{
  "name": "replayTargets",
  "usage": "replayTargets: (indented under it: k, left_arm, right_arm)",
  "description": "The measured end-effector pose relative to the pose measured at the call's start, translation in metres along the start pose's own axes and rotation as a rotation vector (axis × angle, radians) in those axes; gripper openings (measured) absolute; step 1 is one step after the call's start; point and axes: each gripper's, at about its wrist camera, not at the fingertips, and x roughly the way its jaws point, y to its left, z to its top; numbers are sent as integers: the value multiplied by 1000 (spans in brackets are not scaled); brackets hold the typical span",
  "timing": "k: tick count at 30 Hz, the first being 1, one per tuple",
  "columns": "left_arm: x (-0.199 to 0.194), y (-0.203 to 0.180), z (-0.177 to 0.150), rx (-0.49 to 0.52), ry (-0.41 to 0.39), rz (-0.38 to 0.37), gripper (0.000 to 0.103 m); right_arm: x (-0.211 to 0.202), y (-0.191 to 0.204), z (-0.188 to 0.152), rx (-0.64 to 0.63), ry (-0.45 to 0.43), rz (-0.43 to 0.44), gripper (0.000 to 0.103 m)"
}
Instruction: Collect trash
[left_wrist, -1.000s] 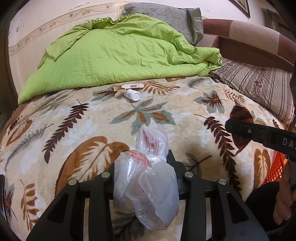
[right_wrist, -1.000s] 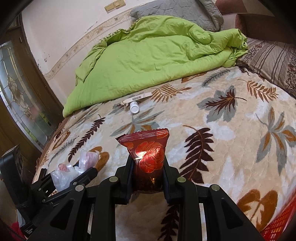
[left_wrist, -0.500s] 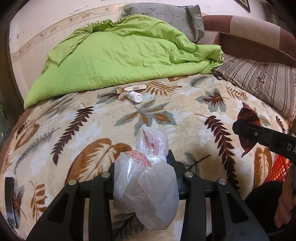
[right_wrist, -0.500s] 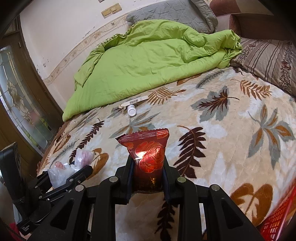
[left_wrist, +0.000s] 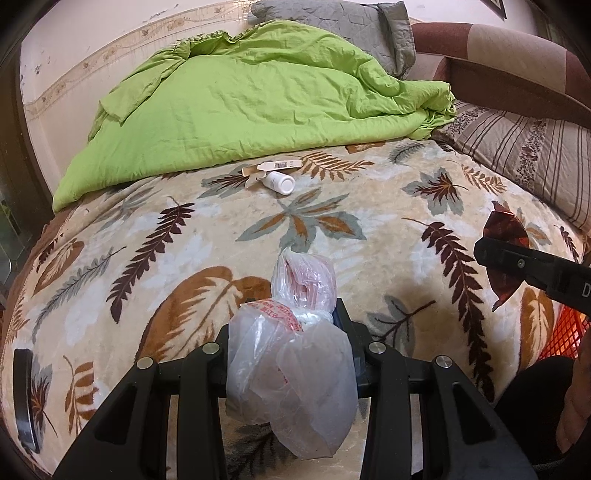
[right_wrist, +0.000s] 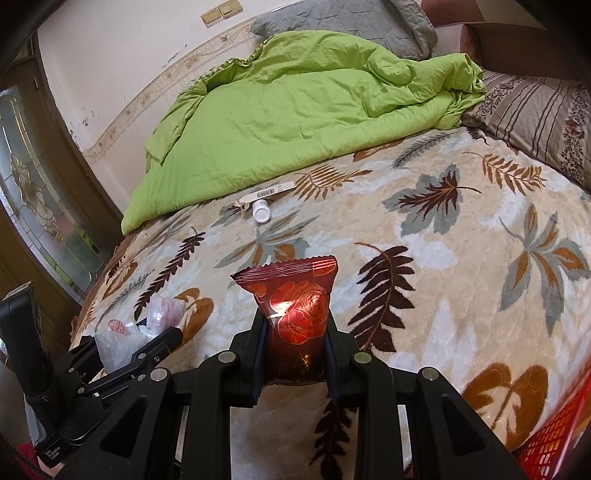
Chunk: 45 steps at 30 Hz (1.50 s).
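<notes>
My left gripper (left_wrist: 295, 317) is shut on a crumpled clear plastic bag (left_wrist: 291, 373) with red print, held above the leaf-patterned bedspread (left_wrist: 184, 258). My right gripper (right_wrist: 293, 325) is shut on a shiny red snack packet (right_wrist: 295, 295) with a gold rose design. The same packet (left_wrist: 504, 236) shows at the right of the left wrist view, and the bag (right_wrist: 122, 332) at the lower left of the right wrist view. Farther up the bed lie a white bottle (left_wrist: 279, 181) on its side and a flat white box (left_wrist: 273, 166) with a barcode.
A green quilt (left_wrist: 258, 99) is heaped at the far side, with a grey pillow (left_wrist: 332, 22) behind it and a striped pillow (left_wrist: 524, 147) at right. A red mesh basket (right_wrist: 554, 443) sits at the bed's near right edge. A dark flat object (left_wrist: 24, 398) lies at the left edge.
Both grippers have drawn back and risen slightly from the bed, each keeping its hold. The bottle and box have not moved.
</notes>
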Motion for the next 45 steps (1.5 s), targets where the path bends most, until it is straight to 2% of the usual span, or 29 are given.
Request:
replayTargets:
  k: [11,20,32,38,45]
  left_arm:
    - [1,1,0,-3,-2,-4,37]
    - [-13,-12,6,-4,-30,-100,37]
    - [-36,-55,21,47,-49,-242,37]
    - [-48,-97,31,128,-70,-337,37]
    - [-65,-159,43,219,-63,-502,37]
  right_arm:
    - [0,1,0,0,-3,3,29]
    - [-13,-8,-1,49,-21,31,29]
    - [-68,-41,-3,163,-57,49,29]
    - [-121,-69,-6,189,-127,-16,29]
    - [-195,-136,-31,318,-201,-156,29]
